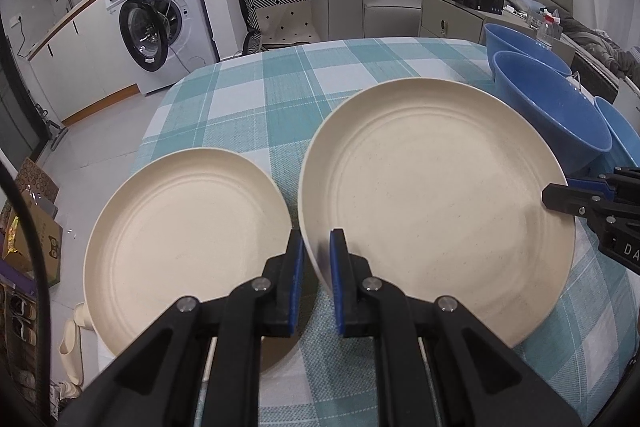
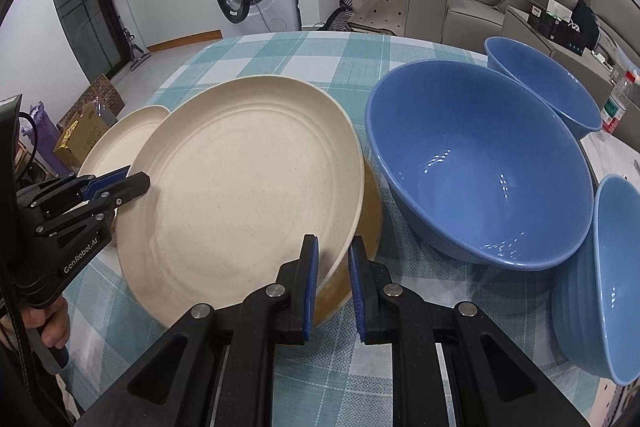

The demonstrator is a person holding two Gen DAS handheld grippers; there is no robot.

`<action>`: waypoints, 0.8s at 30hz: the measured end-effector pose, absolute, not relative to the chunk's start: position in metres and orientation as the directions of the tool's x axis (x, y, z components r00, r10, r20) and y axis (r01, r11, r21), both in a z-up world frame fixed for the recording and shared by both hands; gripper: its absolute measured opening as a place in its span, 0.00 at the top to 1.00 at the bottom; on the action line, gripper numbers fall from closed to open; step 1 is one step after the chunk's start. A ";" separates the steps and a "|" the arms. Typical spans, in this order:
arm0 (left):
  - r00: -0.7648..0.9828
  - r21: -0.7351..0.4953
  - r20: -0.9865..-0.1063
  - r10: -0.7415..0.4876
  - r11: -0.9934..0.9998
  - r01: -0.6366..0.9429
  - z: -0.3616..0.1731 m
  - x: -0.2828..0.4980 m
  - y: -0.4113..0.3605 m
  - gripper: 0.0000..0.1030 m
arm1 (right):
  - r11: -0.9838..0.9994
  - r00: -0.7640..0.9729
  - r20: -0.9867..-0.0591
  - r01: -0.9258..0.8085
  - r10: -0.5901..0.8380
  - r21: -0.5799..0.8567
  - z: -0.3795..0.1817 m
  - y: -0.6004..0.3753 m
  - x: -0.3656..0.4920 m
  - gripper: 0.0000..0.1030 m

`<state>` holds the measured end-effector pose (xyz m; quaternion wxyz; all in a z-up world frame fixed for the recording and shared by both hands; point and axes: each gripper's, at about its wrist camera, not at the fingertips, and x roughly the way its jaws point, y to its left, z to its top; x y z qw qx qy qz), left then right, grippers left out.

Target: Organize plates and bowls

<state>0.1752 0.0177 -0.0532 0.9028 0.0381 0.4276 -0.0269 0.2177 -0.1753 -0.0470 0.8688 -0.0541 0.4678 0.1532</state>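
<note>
**Cream plate gripped on both sides**

The left hand-held gripper [image 1: 317, 259] pinches the big cream plate [image 1: 436, 203] at its 7 o'clock rim; the right hand-held gripper [image 2: 333, 267] clamps its 5 o'clock rim, tilted above the checked surface [image 1: 256, 99], blue bowl [image 2: 480, 163] at 3 o'clock.

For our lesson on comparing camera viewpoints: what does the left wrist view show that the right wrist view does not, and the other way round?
Only the left wrist view shows the whole second cream plate lying flat, and the left gripper on the raised cream plate's rim.

Only the right wrist view shows the big blue bowl's full inside and a plastic bottle.

Both show the raised plate, the checked tablecloth, three blue bowls and the washing machine.
</note>
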 end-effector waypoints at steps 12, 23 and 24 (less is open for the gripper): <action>0.624 0.057 -0.782 -0.013 0.994 0.094 -0.058 0.180 0.010 0.90 | 0.955 0.529 -0.831 -0.297 0.171 0.007 -0.053 -0.174 0.216 0.85; 0.615 0.070 -0.788 -0.006 0.993 0.099 -0.064 0.183 0.006 0.90 | 0.955 0.535 -0.836 -0.292 0.119 -0.050 -0.063 -0.170 0.216 0.85; 0.616 0.074 -0.788 -0.004 0.992 0.100 -0.064 0.183 0.006 0.90 | 0.955 0.533 -0.838 -0.293 0.116 -0.054 -0.064 -0.169 0.216 0.85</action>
